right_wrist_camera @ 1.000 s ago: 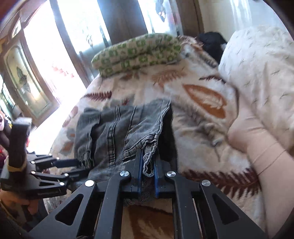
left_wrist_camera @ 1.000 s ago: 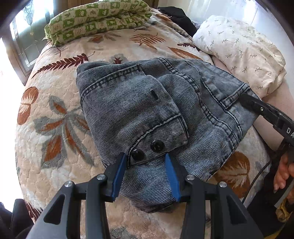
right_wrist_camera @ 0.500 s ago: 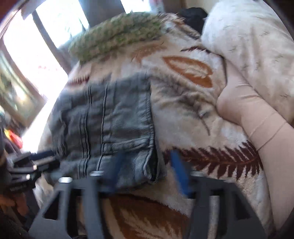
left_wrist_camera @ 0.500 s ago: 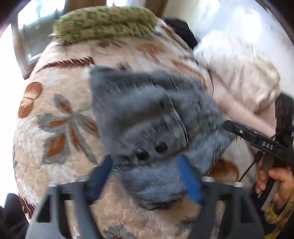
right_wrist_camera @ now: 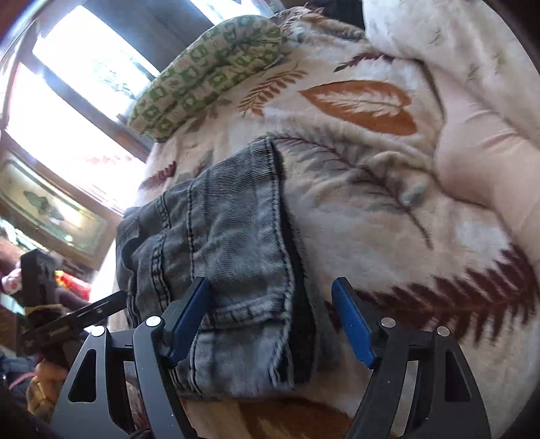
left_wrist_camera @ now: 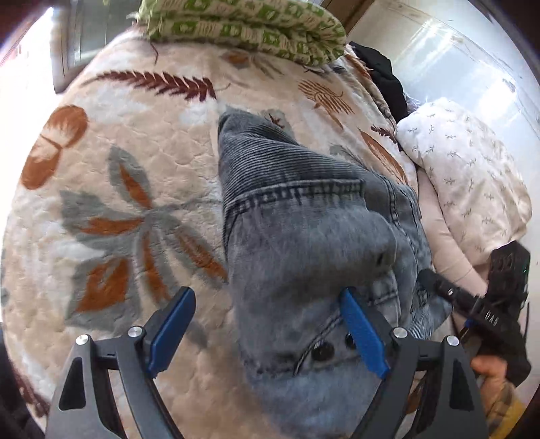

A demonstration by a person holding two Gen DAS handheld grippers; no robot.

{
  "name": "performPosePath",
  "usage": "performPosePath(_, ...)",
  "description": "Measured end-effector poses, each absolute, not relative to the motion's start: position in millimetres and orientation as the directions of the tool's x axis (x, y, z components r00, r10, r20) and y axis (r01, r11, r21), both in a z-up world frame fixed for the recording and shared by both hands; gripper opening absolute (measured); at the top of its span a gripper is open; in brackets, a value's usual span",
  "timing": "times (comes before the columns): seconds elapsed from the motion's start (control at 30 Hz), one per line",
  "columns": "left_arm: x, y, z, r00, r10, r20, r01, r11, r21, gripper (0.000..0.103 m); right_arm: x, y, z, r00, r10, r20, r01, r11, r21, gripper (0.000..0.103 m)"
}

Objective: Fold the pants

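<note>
Grey pants (left_wrist_camera: pixel 303 236) folded, beneath spread left gripper (left_wrist_camera: pixel 266 331)

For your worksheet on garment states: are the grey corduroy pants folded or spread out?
Folded: the grey corduroy pants lie as a compact, layered bundle on the leaf-patterned bedspread.

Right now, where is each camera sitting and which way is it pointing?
Left wrist: on the left gripper, aimed down at the folded pants; its open jaws and the right gripper show.
Right wrist: on the right gripper, aimed down at the pants' edge; its open jaws show.
Shared: pants, leaf-print blanket, green pillow.
</note>
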State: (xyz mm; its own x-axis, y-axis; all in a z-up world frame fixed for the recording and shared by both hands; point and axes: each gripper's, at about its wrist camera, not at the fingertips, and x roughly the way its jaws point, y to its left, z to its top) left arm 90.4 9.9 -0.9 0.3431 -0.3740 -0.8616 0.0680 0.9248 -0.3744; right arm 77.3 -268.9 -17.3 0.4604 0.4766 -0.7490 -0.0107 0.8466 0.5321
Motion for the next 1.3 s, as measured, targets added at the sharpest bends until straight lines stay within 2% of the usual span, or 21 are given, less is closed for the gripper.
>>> performPosePath(0.03, 94.6, 8.6, -5.2, 0.33, -0.384, -0.862, 0.067, 0.921, -0.385, 0.086, 80.5, -266.8, -21.0, 0.45, 0.491, -0.746, -0.018, 0.84, 0.542, 0.073)
performPosePath(0.1, 103.3, 6.2, -17.9, 0.288, -0.404, -0.868, 0.054, 0.912, -0.407, 0.074, 88.4, -262.2, -30.7, 0.433, 0.495, -0.753, -0.028, 0.843, 0.538, 0.072)
performPosePath(0.23, 104.9, 3.3, -24.8, 0.29, -0.402, -0.869, 0.049, 0.913, -0.406, 0.069, 94.0, -251.2, -31.9, 0.43, 0.455, -0.78, -0.088, 0.881, 0.465, 0.058)
performPosePath(0.3, 100.8, -0.2, -21.1, 0.305, -0.399, -0.865, 0.072, 0.915, -0.397, 0.054, 91.5, -247.9, -31.1, 0.424, 0.476, -0.771, -0.098, 0.87, 0.483, 0.045)
performPosePath(0.4, 95.6, -1.4, -16.4, 0.334, -0.415, -0.846, 0.067, 0.906, -0.418, 0.039, 86.1, -249.7, -26.3, 0.432, 0.516, -0.74, -0.1, 0.843, 0.529, 0.033)
performPosePath(0.5, 93.6, -3.5, -6.1, 0.351, -0.414, -0.84, 0.087, 0.907, -0.411, 0.028, 83.0, -252.1, -17.5, 0.447, 0.528, -0.722, -0.105, 0.832, 0.544, 0.028)
performPosePath(0.57, 93.7, -3.1, 2.3, 0.364, -0.426, -0.828, 0.098, 0.902, -0.421, 0.024, 80.6, -251.7, -6.8, 0.468, 0.532, -0.706, -0.117, 0.829, 0.547, 0.027)
performPosePath(0.87, 111.0, 1.4, 50.1, 0.432, -0.445, -0.784, 0.147, 0.893, -0.425, 0.023, 89.5, -250.6, 37.3, 0.535, 0.532, -0.656, -0.174, 0.829, 0.531, 0.026)
performPosePath(1.1, 166.5, 1.6, 79.2, 0.467, -0.408, -0.784, 0.16, 0.911, -0.379, 0.023, 143.1, -239.3, 74.7, 0.568, 0.519, -0.639, -0.228, 0.845, 0.483, 0.026)
performPosePath(1.3, 219.7, 15.8, 81.2, 0.474, -0.386, -0.791, 0.138, 0.92, -0.366, 0.023, 200.9, -229.0, 78.1, 0.573, 0.519, -0.634, -0.232, 0.845, 0.482, 0.027)
